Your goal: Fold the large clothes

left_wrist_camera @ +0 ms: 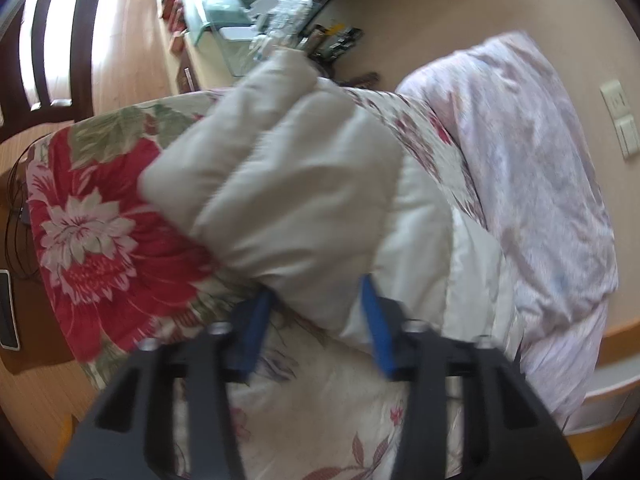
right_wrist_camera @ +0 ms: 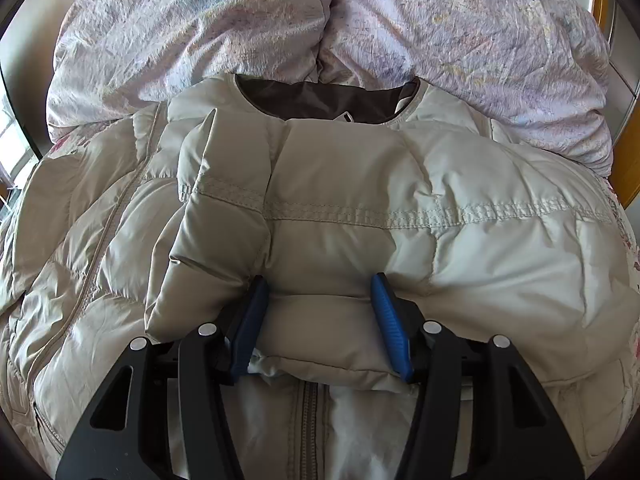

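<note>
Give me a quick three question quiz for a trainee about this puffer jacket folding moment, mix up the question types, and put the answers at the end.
1. True or false: the right gripper has its jaws empty above the beige puffer jacket.
2. Multiple choice: In the left wrist view, what lies under the jacket sleeve held by the left gripper? A) a bare wooden floor B) a red floral bedspread C) a blue towel
3. Fill in: behind the jacket's collar lies a crumpled pale ____.

Key: 1 false, the jaws are clamped on a folded part of the jacket; 2 B; 3 duvet.
</note>
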Motion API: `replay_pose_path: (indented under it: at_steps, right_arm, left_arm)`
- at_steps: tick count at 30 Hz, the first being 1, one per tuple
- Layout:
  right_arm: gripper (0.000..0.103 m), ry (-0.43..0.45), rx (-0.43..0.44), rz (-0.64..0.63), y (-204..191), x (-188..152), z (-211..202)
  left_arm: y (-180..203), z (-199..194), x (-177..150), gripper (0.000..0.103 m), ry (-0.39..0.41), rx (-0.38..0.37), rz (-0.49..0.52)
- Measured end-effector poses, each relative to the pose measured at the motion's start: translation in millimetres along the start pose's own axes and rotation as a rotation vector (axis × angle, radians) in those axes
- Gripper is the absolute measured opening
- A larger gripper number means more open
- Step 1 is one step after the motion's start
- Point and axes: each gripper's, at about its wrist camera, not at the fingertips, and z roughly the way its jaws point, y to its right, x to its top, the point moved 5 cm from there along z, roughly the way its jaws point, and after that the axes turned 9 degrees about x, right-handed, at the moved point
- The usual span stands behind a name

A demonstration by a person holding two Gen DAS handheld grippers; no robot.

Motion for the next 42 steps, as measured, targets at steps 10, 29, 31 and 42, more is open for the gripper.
replay_pose_path:
  at_steps: [10,29,31,42]
  right_arm:
    - [0.056,0.01,-0.022,-0.025,-2.2,0.4,-0.9]
    - [0.072,0.048,0.117,0.1,41.9,1.0,-64.1]
    - [0.073,0.082,0.091,0.114,58.6,-1.5,-81.3]
    - [0.073,0.141,0.025,0.25,134.1,-20.3,-120.2]
  left_arm:
    - [40.1,-38.5,15.3,0.004,0.128,-0.012,0.162]
    - [283.1,-162.7,-162.5,0.003,0.187,-0.469,0.82]
    - [298.7,-161.4,-196.0,0.003,0.16,-0.496,0.884]
    - [346.7,-95.7,-343.5,0.004,0.019,-0.434,1.159]
